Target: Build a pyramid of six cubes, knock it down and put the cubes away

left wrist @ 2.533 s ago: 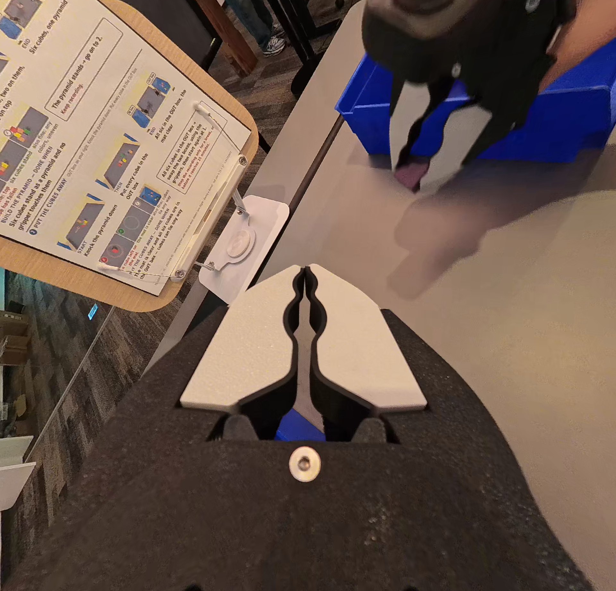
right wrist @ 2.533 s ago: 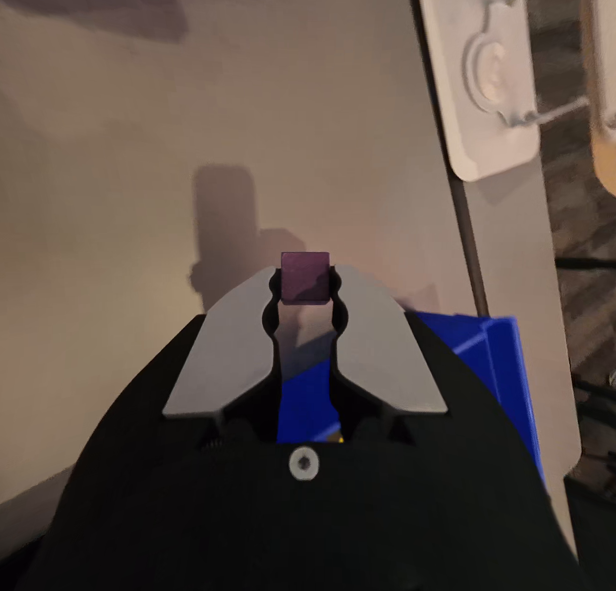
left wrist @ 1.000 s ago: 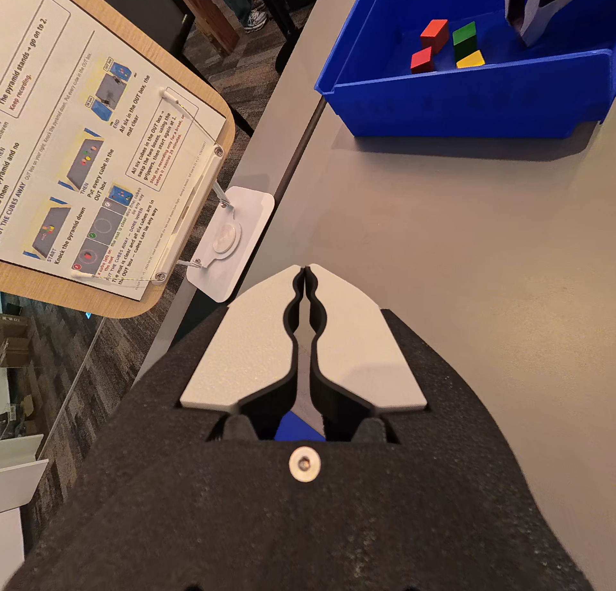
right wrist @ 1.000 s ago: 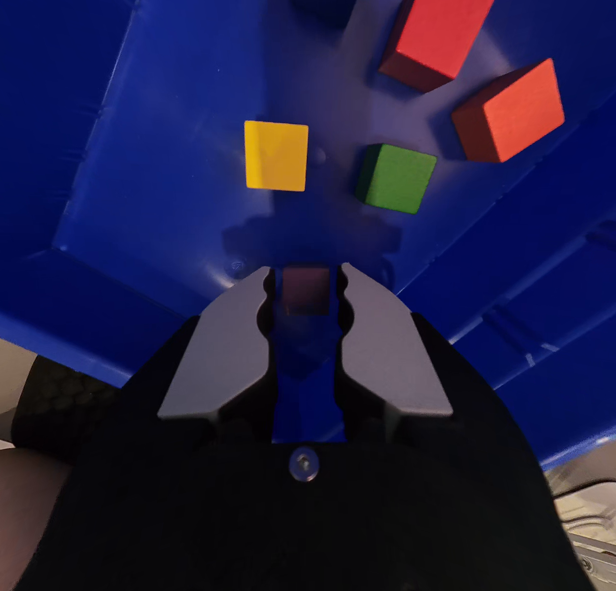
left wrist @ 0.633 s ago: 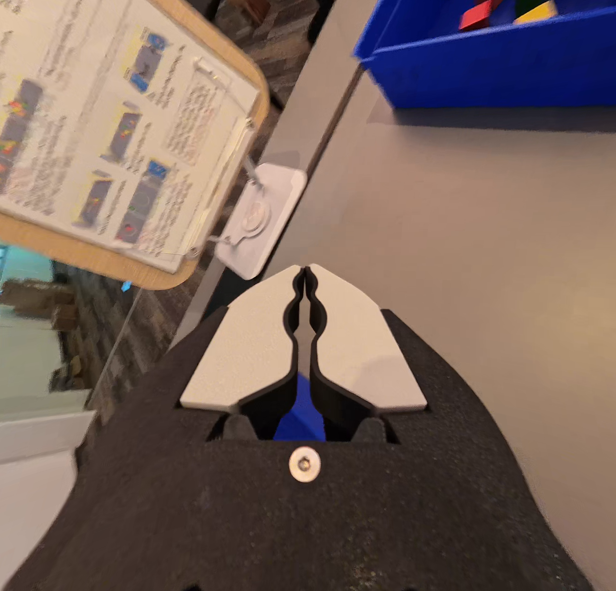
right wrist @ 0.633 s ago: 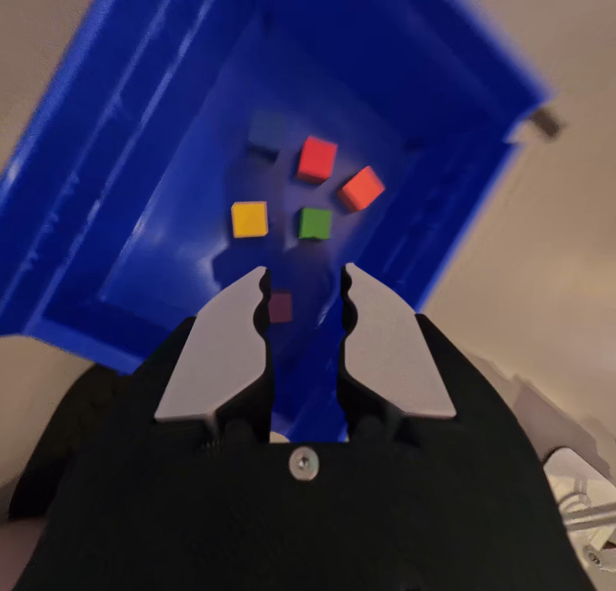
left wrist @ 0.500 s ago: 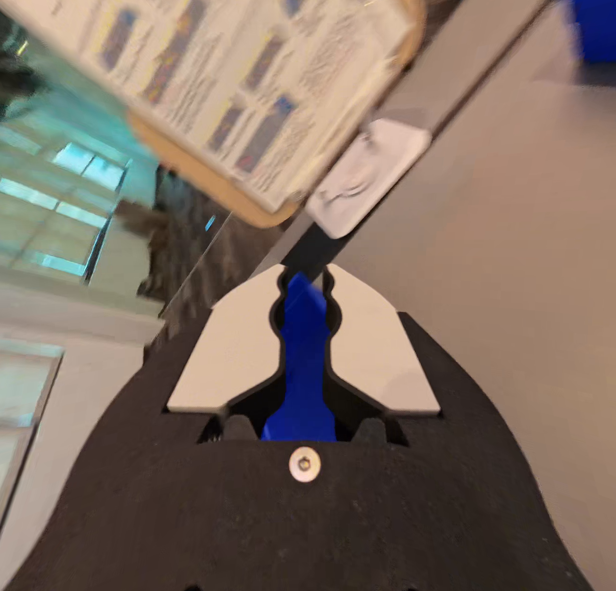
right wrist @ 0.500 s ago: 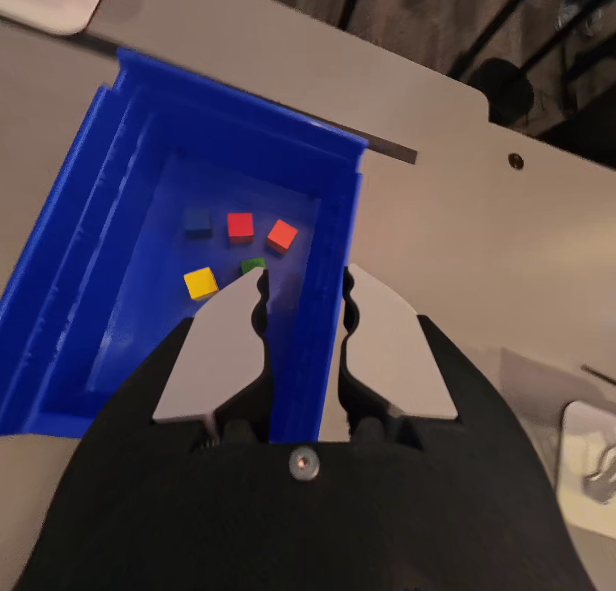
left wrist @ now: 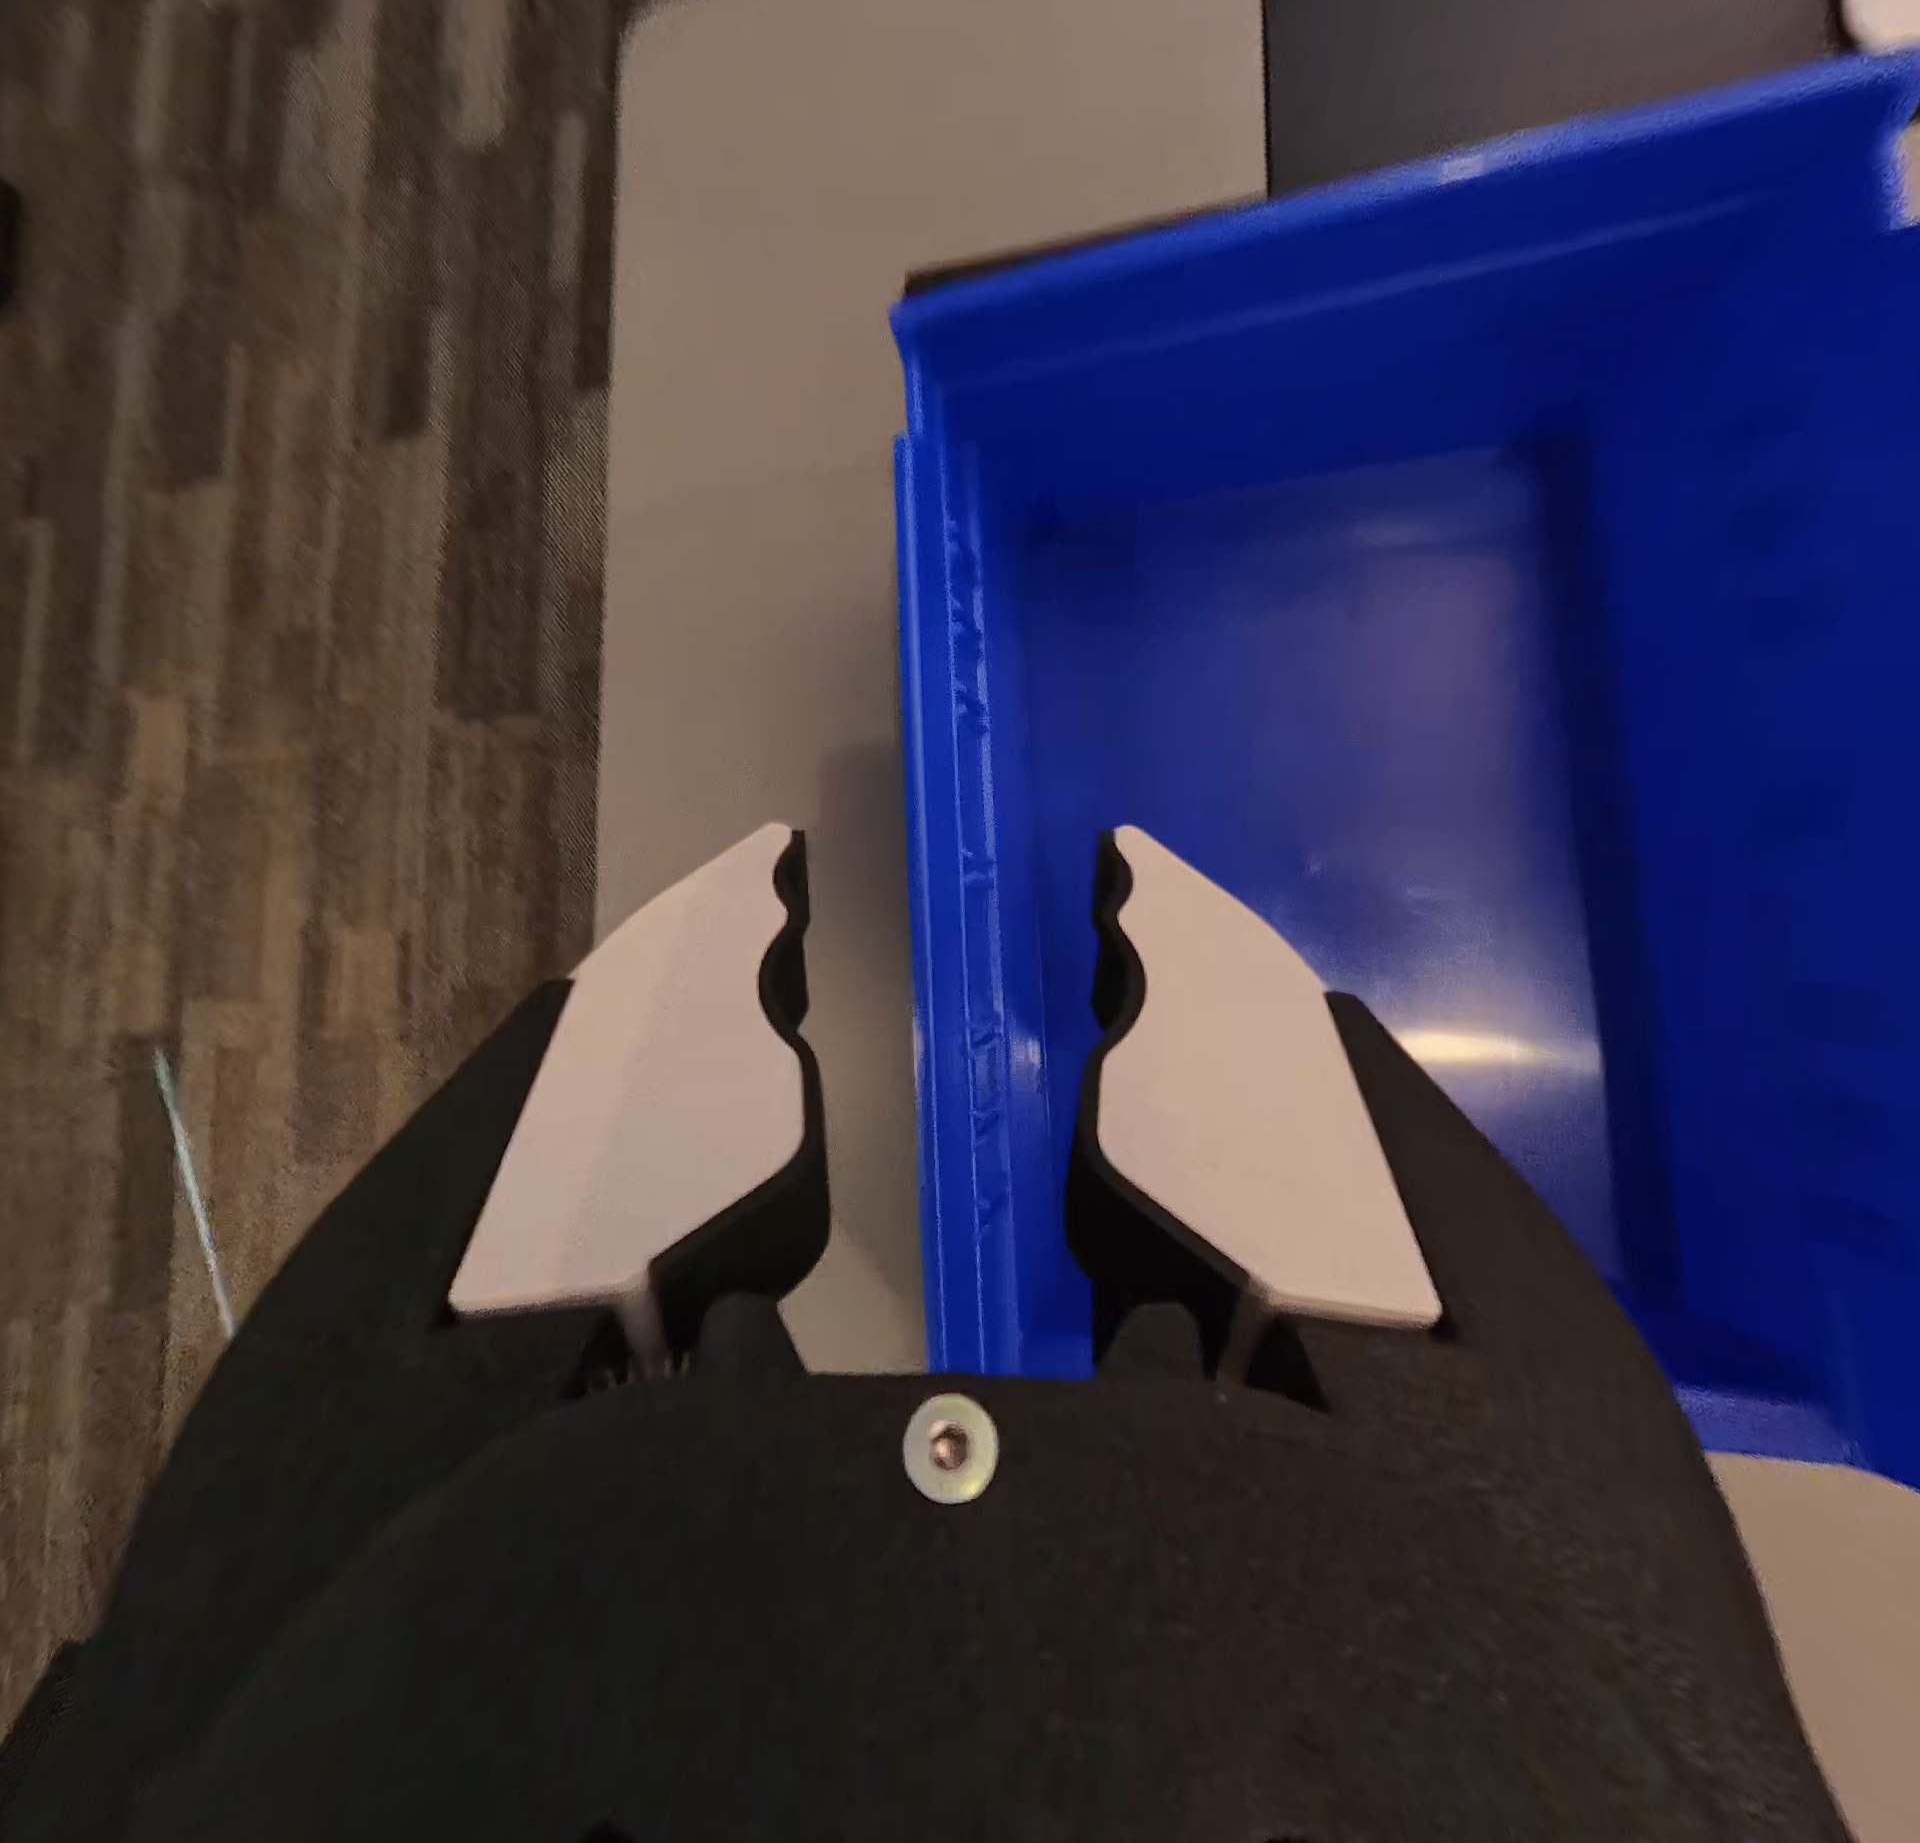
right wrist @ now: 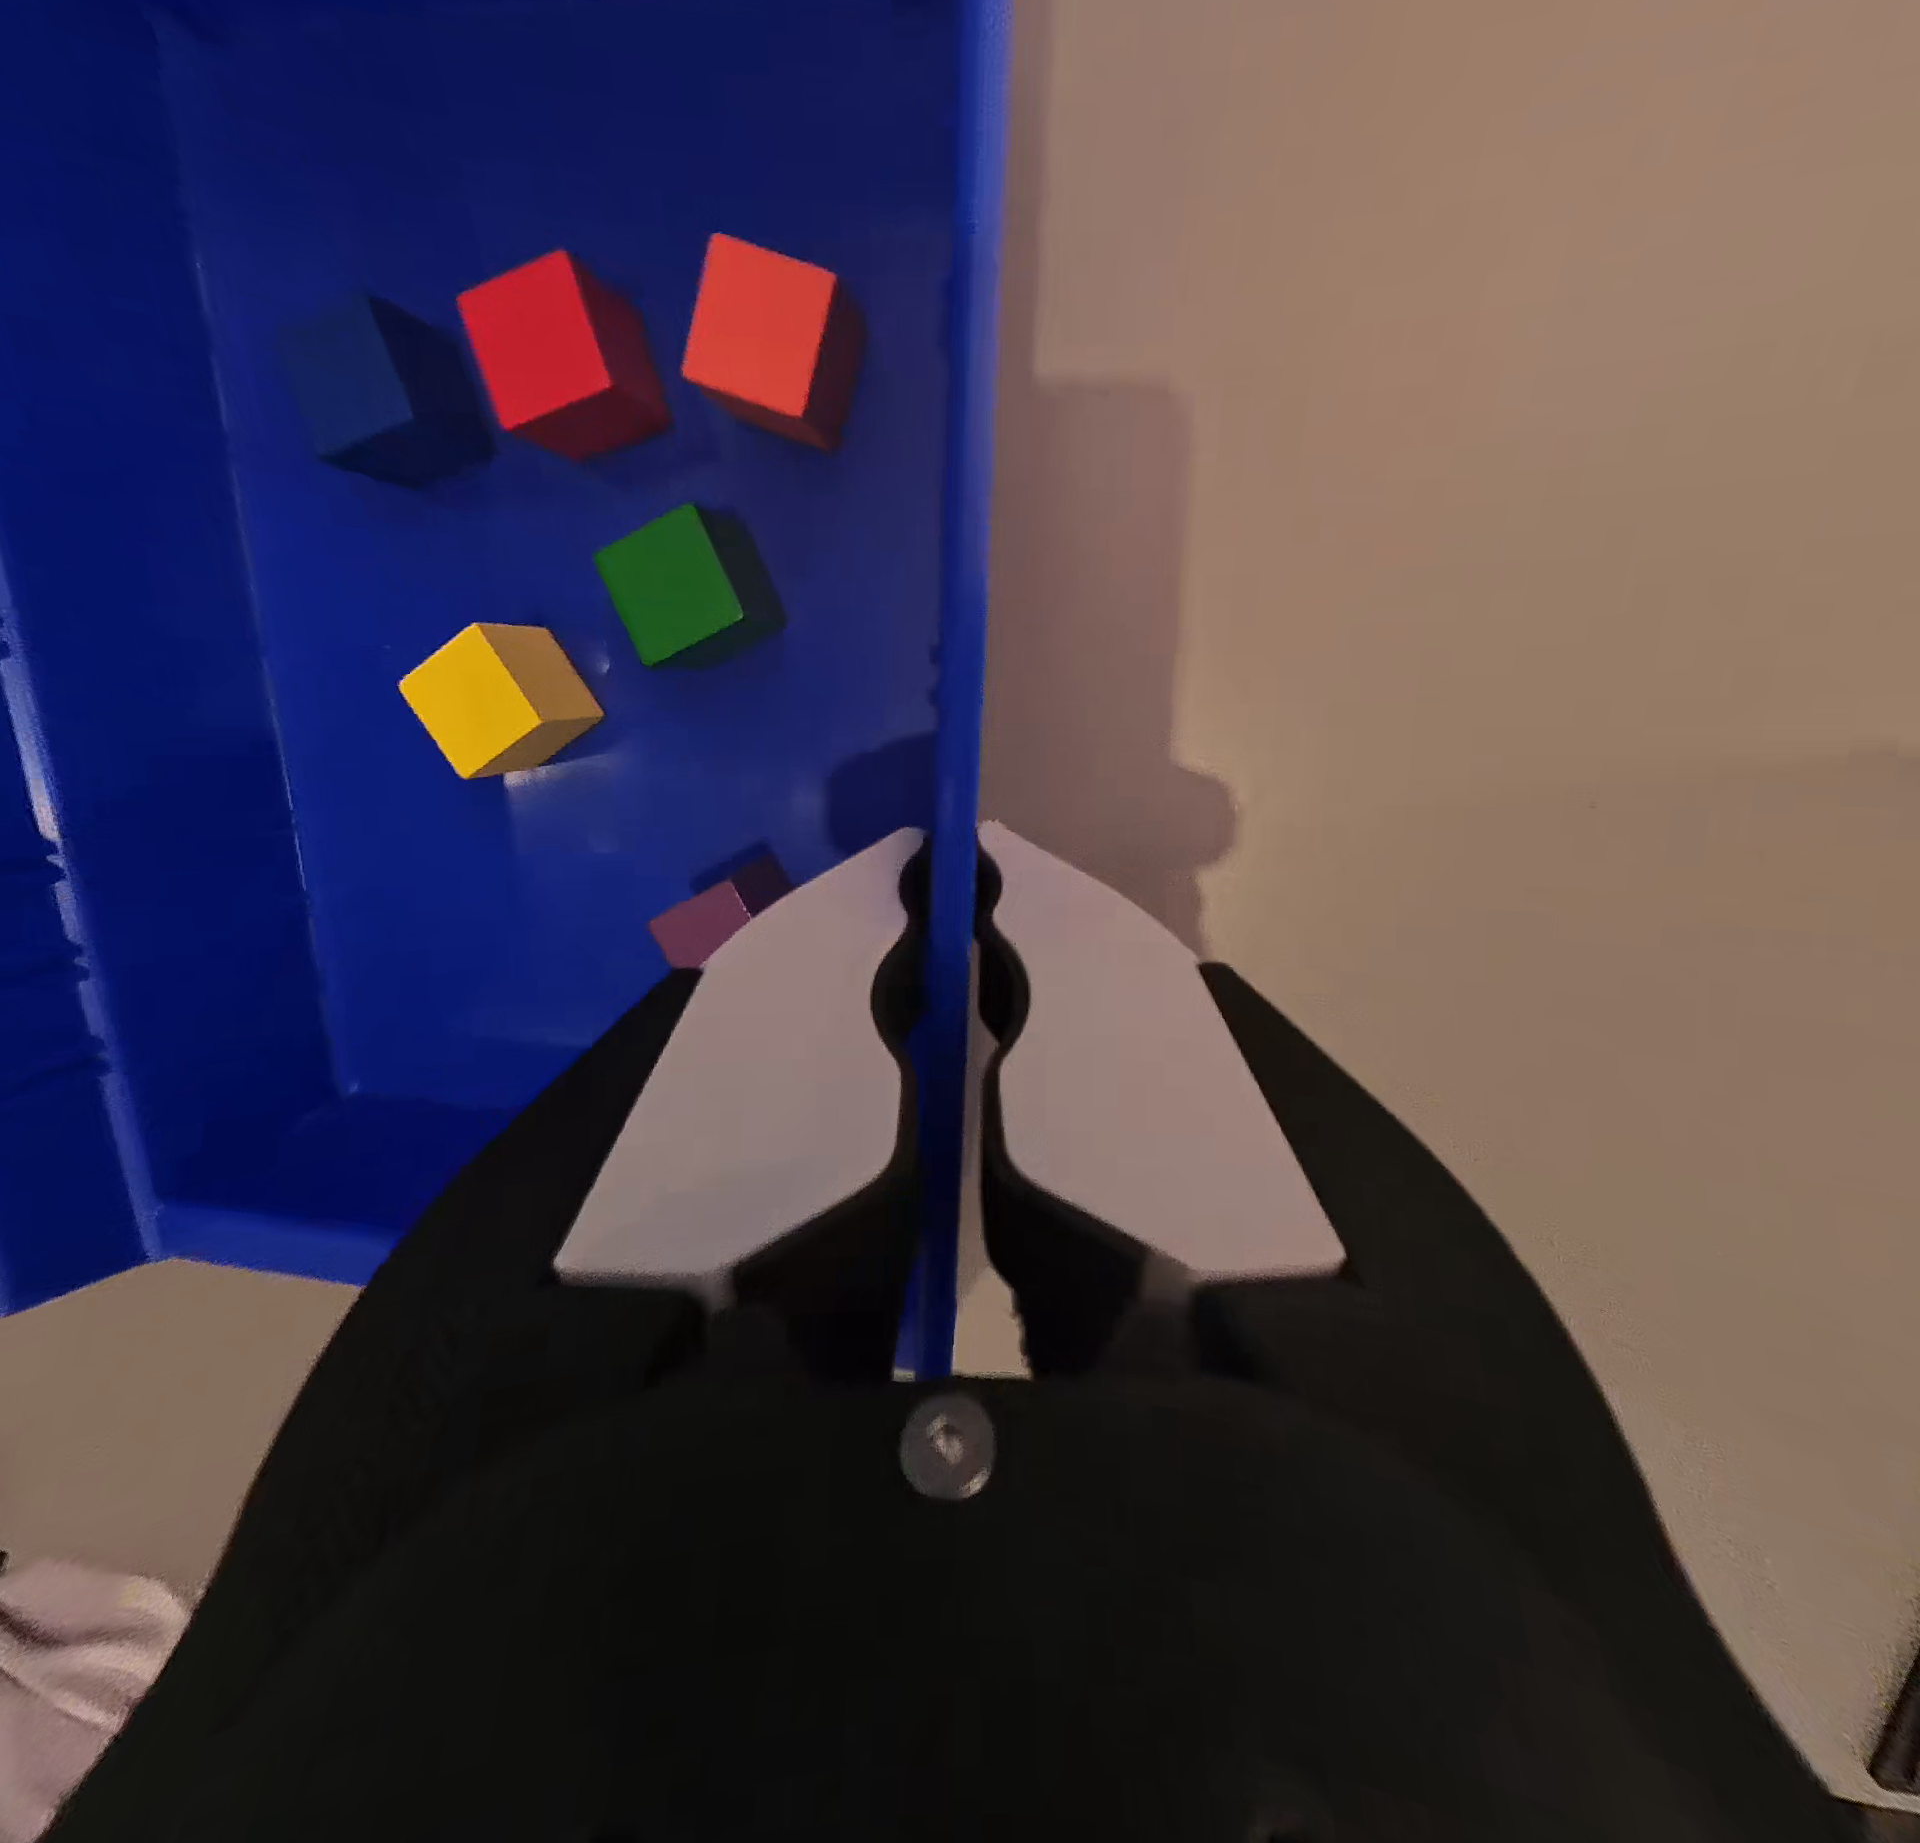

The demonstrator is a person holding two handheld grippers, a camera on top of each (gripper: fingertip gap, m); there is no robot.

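We see six small cubes on the floor of a blue bin (right wrist: 260, 858): dark blue (right wrist: 348, 391), red (right wrist: 535, 339), orange (right wrist: 758, 323), green (right wrist: 670, 583), yellow (right wrist: 473, 697) and purple (right wrist: 698, 920), all apart. The bin's long axis runs away from us on the grey counter (right wrist: 1455, 443). Our right hand-held gripper (right wrist: 943, 837) is closed on its right wall. Our left hand-held gripper (left wrist: 948, 843) is wide apart, straddling the left wall of another blue bin (left wrist: 1299, 702), holding nothing.
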